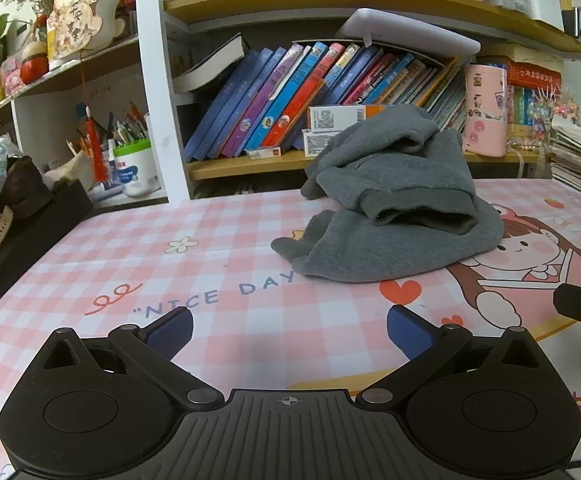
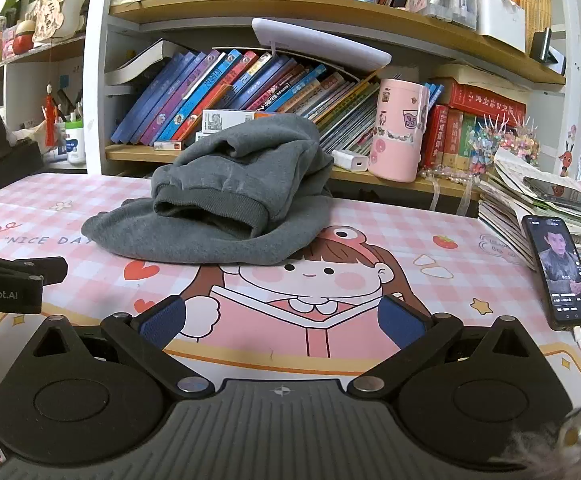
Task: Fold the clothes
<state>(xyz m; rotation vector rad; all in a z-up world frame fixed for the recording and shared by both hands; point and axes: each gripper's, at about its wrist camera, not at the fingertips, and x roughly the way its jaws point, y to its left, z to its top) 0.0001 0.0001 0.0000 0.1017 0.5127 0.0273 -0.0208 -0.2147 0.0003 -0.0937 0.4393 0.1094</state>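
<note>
both claws, the left gripper (image 1: 289,330) and right gripper (image 2: 283,320), are standing wide open, holding nothing. ahead of them the grey garment (image 2: 230,204) is lying crumpled. beyond it, a white pen pot (image 1: 136,168) is holding pens.

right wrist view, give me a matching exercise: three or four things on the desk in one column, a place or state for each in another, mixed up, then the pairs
Things:
1. grey garment
2. phone
3. pink cup
4. right gripper

Places or states:
A. standing on the low shelf beside the books
B. crumpled in a heap on the desk mat
C. jaws wide apart, nothing between them
D. lying flat with its screen lit, by the paper stack

Pairs: 1-B, 2-D, 3-A, 4-C
</note>
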